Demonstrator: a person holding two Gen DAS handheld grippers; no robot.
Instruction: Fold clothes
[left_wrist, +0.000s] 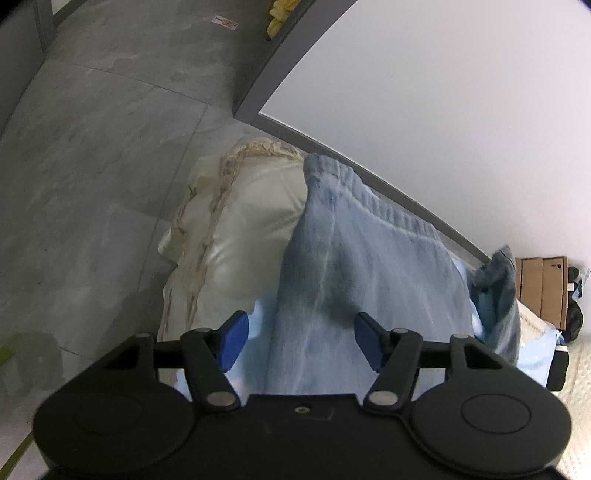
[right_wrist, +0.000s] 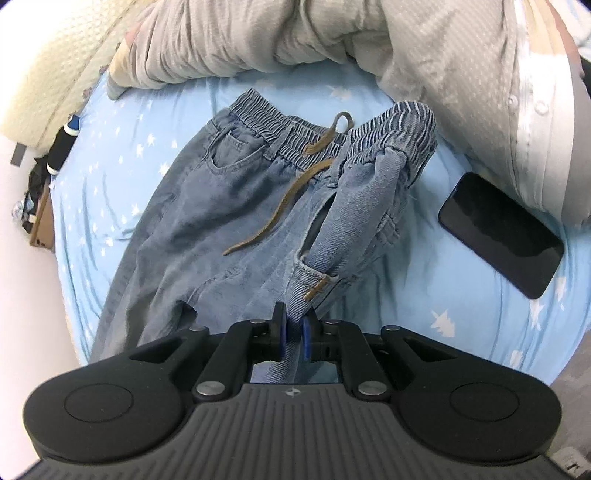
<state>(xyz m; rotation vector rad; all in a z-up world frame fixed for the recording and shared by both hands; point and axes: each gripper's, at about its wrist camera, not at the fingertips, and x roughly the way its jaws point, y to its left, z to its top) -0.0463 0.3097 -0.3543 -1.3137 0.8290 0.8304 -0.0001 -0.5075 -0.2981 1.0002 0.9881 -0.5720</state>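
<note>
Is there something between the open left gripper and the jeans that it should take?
Nothing visible. The left gripper hangs open directly over the jeans, with only air between. The right gripper already pinches the denim.

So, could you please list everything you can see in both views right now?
jeans: one pair, light blue denim, spread on the bed, one edge pinched up by the right gripper
drawstring: one, brown, trailing down from the jeans' waistband
sheet: one, pale blue with white stars, covering the bed
phone: one, black, on the sheet right of the jeans
blanket: one, grey, bunched beyond the jeans
pillow: one, cream, at the bed's edge
box: one, brown cardboard, by the wall
left gripper: black, blue fingers, open over the jeans
right gripper: black, shut on the jeans
</note>
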